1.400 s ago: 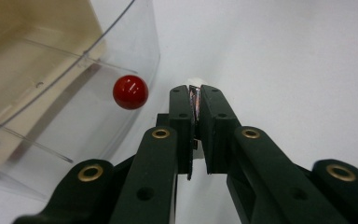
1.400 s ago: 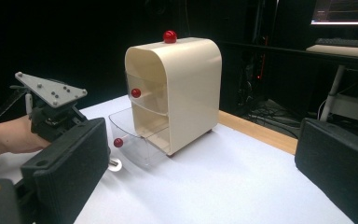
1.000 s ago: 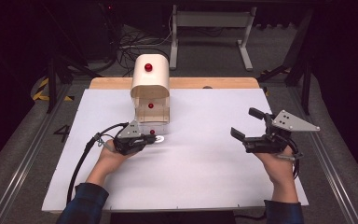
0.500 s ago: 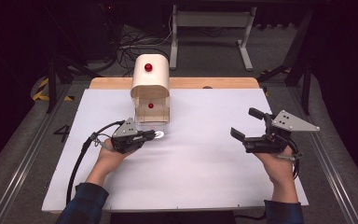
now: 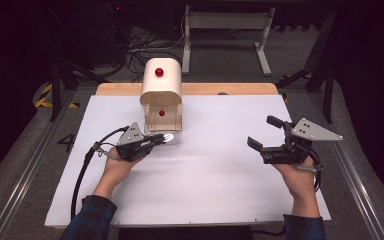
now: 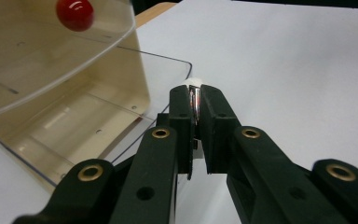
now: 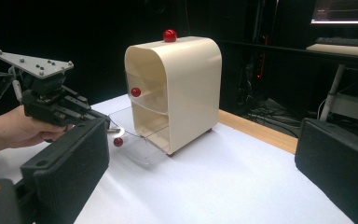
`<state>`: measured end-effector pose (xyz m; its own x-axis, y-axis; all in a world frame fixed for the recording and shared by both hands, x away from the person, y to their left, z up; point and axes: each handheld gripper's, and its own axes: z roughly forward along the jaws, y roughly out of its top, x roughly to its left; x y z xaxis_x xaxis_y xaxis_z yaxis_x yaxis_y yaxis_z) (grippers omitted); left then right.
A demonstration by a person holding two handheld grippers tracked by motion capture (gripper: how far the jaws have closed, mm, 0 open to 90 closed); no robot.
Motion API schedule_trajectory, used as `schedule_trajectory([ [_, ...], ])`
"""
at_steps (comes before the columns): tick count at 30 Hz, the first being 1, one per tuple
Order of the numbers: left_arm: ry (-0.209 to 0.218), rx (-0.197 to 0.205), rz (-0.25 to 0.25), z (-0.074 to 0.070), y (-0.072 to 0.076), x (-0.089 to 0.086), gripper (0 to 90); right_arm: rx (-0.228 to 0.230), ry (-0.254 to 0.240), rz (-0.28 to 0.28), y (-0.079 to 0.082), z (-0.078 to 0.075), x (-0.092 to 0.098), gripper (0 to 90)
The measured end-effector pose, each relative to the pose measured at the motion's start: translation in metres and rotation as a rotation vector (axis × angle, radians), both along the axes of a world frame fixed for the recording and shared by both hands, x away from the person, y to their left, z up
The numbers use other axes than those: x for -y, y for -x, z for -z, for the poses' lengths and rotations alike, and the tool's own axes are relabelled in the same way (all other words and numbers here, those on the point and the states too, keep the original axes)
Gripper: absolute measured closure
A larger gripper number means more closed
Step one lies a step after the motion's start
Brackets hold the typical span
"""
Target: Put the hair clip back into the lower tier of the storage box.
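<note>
the left gripper [image 5: 161,140] is clamped on a thin shiny piece at the pulled-out clear drawer [image 7: 129,140] of the cream cabinet [image 5: 161,100], which stands at the white table's [image 5: 205,190] far edge, while the right gripper [image 5: 262,134] hovers well apart, jaws wide.

— Where does the cabinet [image 5: 161,95] sit?
— On the table [image 5: 220,190], upper centre of the high view, its lower drawer [image 7: 133,135] pulled out toward the frame's bottom.
— And the grippers?
— The left gripper [image 5: 166,139] lies just below the cabinet, left of centre, at the drawer's front. The right gripper [image 5: 264,135] sits at the right, well apart from the cabinet.
</note>
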<state>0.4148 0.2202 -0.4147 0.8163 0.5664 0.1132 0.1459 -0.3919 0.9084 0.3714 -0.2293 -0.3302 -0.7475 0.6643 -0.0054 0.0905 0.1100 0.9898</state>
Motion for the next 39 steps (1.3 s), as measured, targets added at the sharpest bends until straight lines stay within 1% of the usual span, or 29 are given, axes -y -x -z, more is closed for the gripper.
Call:
schedule_trajectory([
  [3,0.013,0.003,-0.006,0.0,-0.001,-0.002,84.0,-0.001,0.001,0.001,0.0,0.0,0.0,3.3],
  [7,0.015,0.005,-0.011,0.0,-0.003,-0.002,84.0,-0.001,0.001,0.002,0.0,0.0,0.0,3.3],
  [11,0.02,0.015,-0.031,0.0,-0.004,-0.003,84.0,-0.005,0.0,0.002,0.0,0.0,0.0,3.3],
  [14,0.032,0.017,-0.042,-0.001,-0.004,-0.004,84.0,-0.003,0.004,0.001,0.0,0.001,0.0,3.3],
  [15,0.029,0.024,-0.047,-0.001,-0.005,-0.004,84.0,-0.004,0.004,0.002,-0.001,0.001,0.0,3.4],
  [18,0.032,0.027,-0.06,-0.001,-0.006,-0.005,84.0,-0.004,0.003,0.0,-0.001,0.001,0.0,3.3],
  [20,0.043,0.027,-0.071,-0.001,-0.007,-0.005,84.0,-0.004,0.002,0.001,-0.001,0.001,0.0,3.3],
  [22,0.045,0.038,-0.081,-0.001,-0.007,-0.006,83.9,-0.005,0.0,0.003,-0.001,0.001,0.0,3.3],
  [25,0.051,0.038,-0.089,-0.001,-0.008,-0.006,83.9,-0.005,0.002,0.005,-0.001,0.001,0.0,3.3],
  [30,0.057,0.054,-0.112,0.0,-0.01,-0.006,83.9,-0.009,0.004,0.006,-0.001,0.002,0.001,3.3],
  [31,0.064,0.052,-0.114,0.0,-0.01,-0.005,83.9,-0.01,0.003,0.006,-0.001,0.002,0.001,3.4],
  [36,0.068,0.062,-0.129,0.0,-0.011,-0.006,83.9,-0.009,0.005,0.007,-0.001,0.002,0.001,3.3],
  [39,0.077,0.06,-0.138,0.001,-0.011,-0.007,83.8,-0.008,0.004,0.006,-0.001,0.003,0.001,3.3],
])
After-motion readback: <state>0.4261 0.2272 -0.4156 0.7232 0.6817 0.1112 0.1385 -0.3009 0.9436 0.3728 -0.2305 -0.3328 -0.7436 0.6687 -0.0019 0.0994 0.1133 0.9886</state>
